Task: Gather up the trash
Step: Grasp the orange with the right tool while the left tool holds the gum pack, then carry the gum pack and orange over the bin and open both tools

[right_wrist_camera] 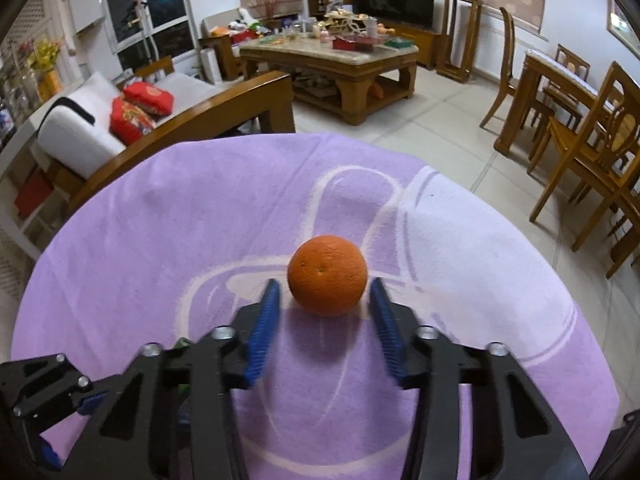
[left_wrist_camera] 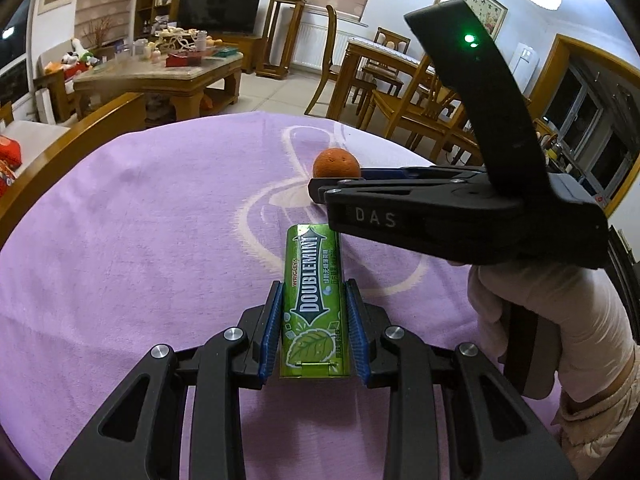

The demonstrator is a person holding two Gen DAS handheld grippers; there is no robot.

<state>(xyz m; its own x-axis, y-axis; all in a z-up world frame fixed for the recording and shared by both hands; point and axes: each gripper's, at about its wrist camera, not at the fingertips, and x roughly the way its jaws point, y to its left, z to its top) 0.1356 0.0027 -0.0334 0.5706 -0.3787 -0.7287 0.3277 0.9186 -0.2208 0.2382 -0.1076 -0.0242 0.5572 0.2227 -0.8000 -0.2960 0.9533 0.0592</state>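
Note:
My left gripper (left_wrist_camera: 314, 300) is shut on a green Doublemint gum box (left_wrist_camera: 314, 300), its blue pads pressed on both long sides, just above the purple tablecloth (left_wrist_camera: 160, 220). An orange (right_wrist_camera: 327, 275) rests on the cloth (right_wrist_camera: 160, 220); it also shows in the left wrist view (left_wrist_camera: 335, 163). My right gripper (right_wrist_camera: 324, 296) is open, its blue pads on either side of the near part of the orange, apart from it. In the left wrist view the right gripper (left_wrist_camera: 320, 190) reaches in from the right, held by a gloved hand (left_wrist_camera: 552, 320).
The round table's far edge (right_wrist_camera: 320, 136) drops to a tiled floor. Beyond stand a wooden sofa (right_wrist_camera: 180, 112) with red cushions, a cluttered coffee table (right_wrist_camera: 332, 60), and dining chairs (right_wrist_camera: 592, 160) at the right.

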